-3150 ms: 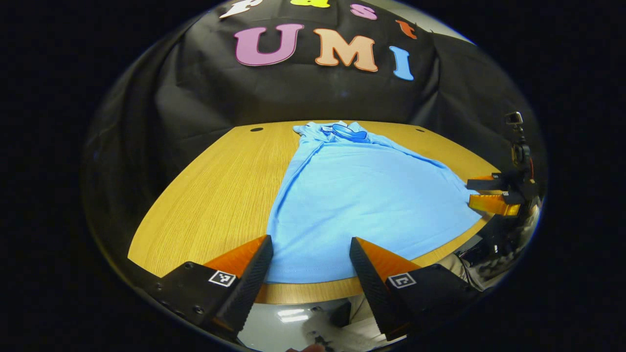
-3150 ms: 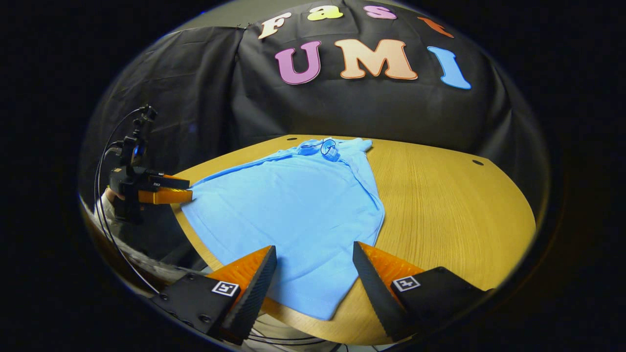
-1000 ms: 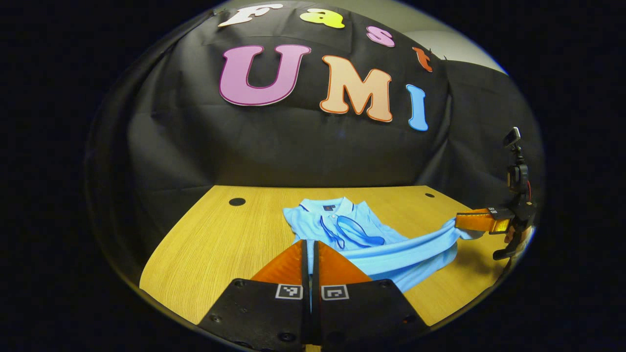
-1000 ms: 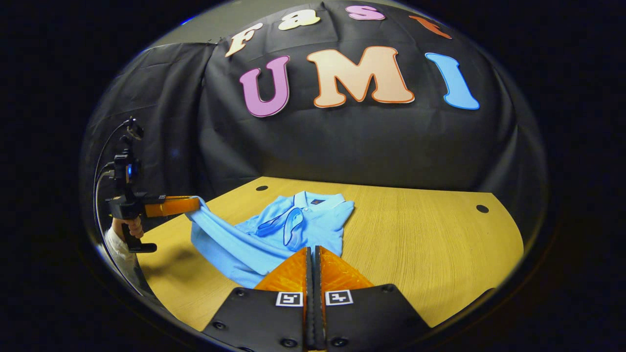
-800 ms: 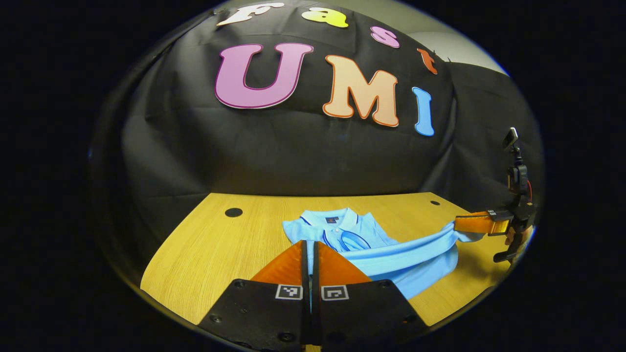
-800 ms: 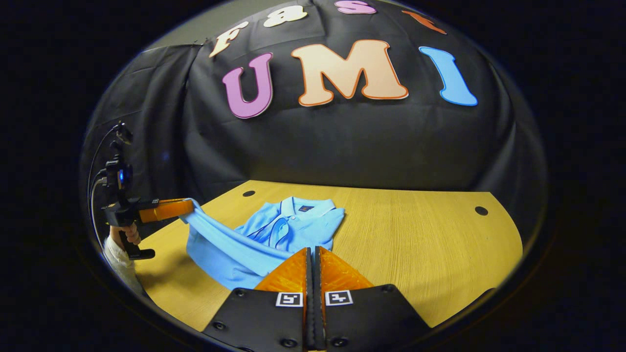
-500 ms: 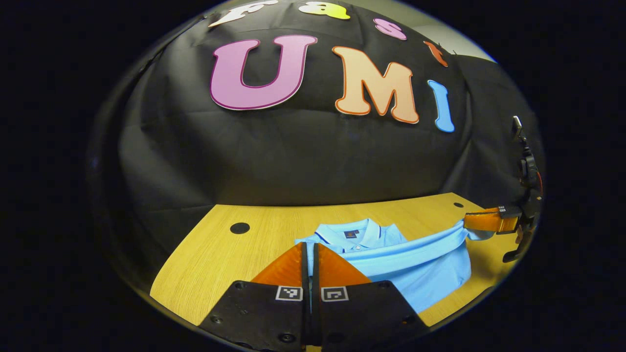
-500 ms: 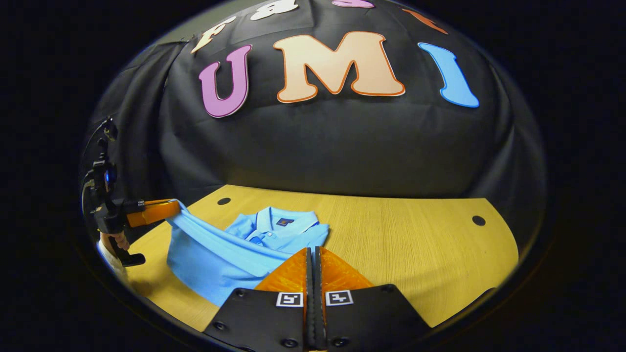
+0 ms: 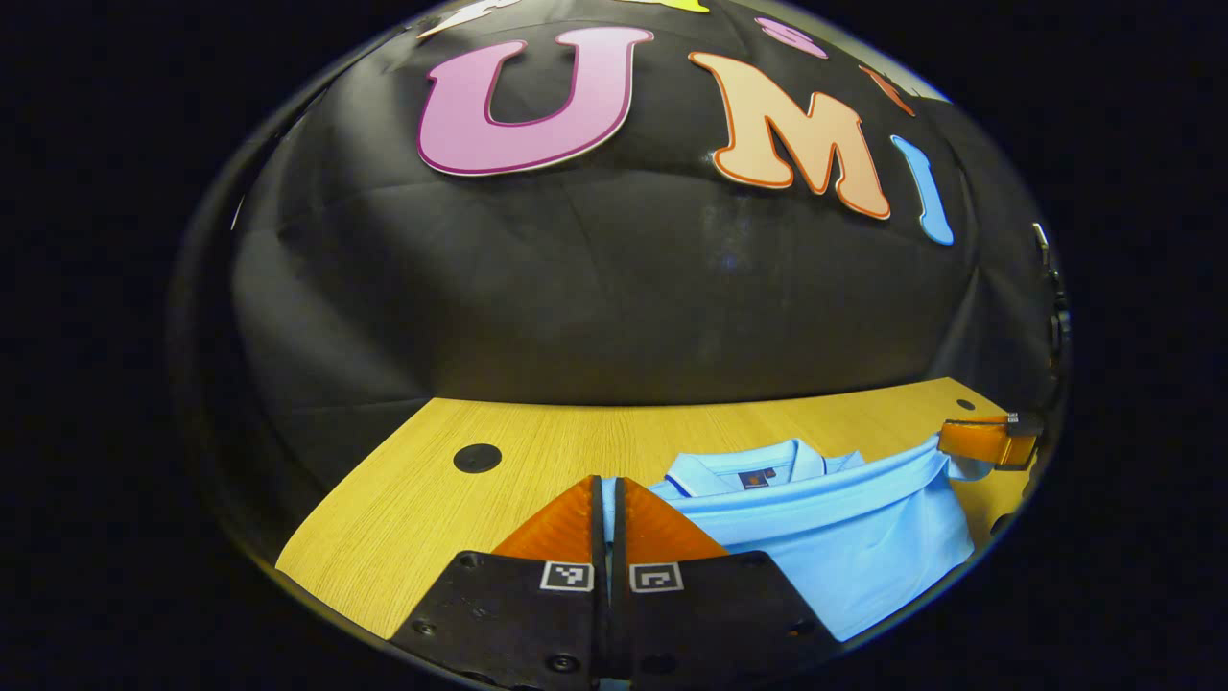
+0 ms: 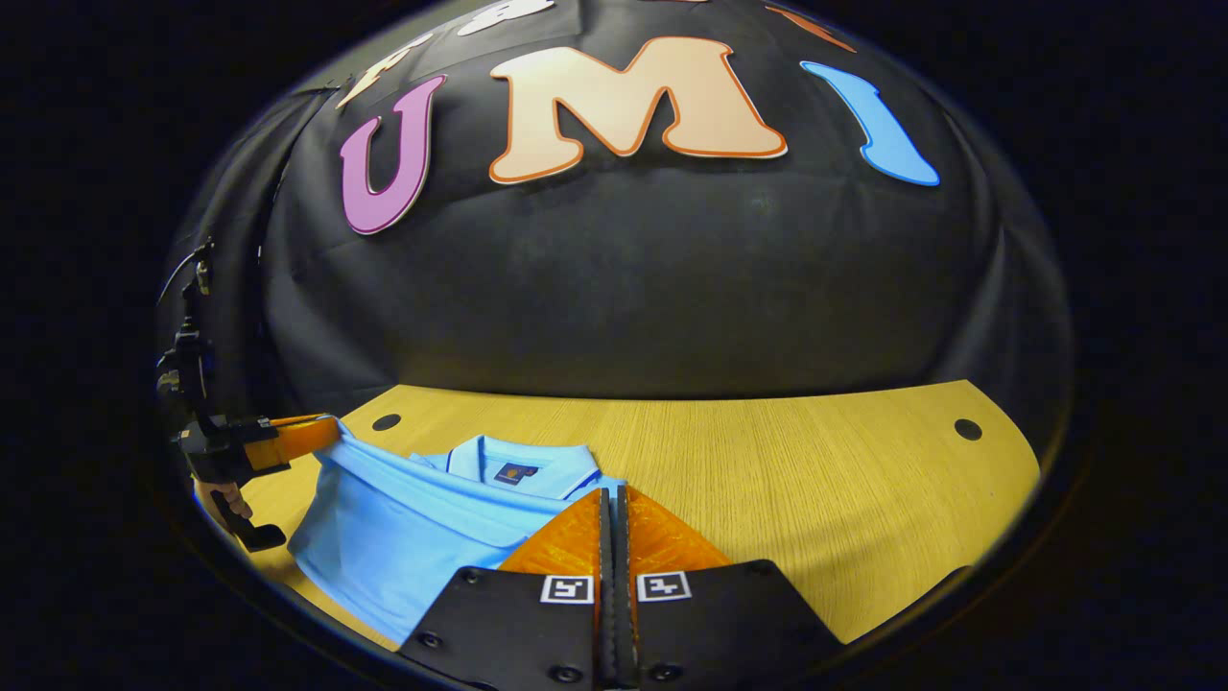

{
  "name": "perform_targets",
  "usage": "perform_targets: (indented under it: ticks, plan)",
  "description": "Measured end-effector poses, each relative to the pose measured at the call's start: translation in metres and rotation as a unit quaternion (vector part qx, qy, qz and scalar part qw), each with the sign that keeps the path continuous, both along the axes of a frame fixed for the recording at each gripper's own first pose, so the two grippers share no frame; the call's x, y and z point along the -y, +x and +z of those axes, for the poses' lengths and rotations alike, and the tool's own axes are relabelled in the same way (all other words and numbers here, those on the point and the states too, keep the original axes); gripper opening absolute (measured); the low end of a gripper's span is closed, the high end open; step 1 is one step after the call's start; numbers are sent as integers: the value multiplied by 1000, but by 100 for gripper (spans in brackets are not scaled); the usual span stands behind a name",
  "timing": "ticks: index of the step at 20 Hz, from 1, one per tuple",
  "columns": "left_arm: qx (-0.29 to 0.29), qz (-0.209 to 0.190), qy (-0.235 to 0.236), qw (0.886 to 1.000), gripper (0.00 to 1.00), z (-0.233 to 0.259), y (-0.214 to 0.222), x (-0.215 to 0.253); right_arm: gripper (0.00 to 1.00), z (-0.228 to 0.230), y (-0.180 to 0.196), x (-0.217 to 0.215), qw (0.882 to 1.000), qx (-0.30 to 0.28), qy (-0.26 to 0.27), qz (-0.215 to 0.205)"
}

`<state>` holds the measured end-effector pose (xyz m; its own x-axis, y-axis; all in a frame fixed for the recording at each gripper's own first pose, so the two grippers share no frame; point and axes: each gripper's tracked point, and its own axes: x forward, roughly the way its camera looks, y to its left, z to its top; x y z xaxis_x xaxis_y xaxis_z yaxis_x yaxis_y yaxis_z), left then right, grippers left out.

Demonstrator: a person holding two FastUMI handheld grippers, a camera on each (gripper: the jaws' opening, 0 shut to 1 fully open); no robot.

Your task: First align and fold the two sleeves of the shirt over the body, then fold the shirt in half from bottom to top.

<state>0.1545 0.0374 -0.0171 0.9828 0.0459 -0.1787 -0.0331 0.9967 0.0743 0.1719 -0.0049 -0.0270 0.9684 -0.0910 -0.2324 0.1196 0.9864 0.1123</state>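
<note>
1. Left gripper view: the left gripper [image 9: 607, 499] is closed, pinching the hem of the blue shirt [image 9: 844, 537], whose folded body spreads to its right on the worktop [image 9: 537, 446].
2. Right gripper view: the right gripper [image 10: 614, 509] is closed, apparently on the hem's other corner; the shirt lies to its left, collar [image 10: 523, 461] just ahead.
</note>
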Motion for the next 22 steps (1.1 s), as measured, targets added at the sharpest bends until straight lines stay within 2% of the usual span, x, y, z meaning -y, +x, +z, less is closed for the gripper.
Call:
perform_targets:
  ticks: [3, 5, 7, 8, 9, 10, 15, 19, 22]
  plan:
    - [16, 31, 18, 999, 1, 6, 6, -9, 5, -9, 3, 4, 1000, -3, -10, -5]
    - [11, 49, 32, 998, 16, 7, 2, -14, 22, -10, -1, 3, 1000, -10, -11, 6]
    - [3, 54, 35, 998, 57, 7, -6, -15, 50, -7, -9, -3, 1000, -8, -7, 21]
    - [5, 56, 32, 998, 76, 10, -11, -14, 67, -2, -14, -4, 1000, -4, -12, 21]
    - [13, 60, 32, 998, 92, 14, -16, -15, 75, 2, -21, -6, 1000, 2, -20, 24]
    - [19, 56, 33, 998, 99, 18, -23, -13, 98, 7, -28, -10, 999, 6, -25, 31]
    - [29, 26, 22, 999, 98, 23, -76, 12, 99, 22, -87, -35, 997, 31, -29, 63]
    - [46, 6, 16, 999, 97, 24, -121, 32, 99, 21, -134, -46, 995, 51, -46, 70]
    - [65, 9, 15, 998, 97, 22, -149, 35, 99, 13, -159, -55, 994, 62, -44, 75]
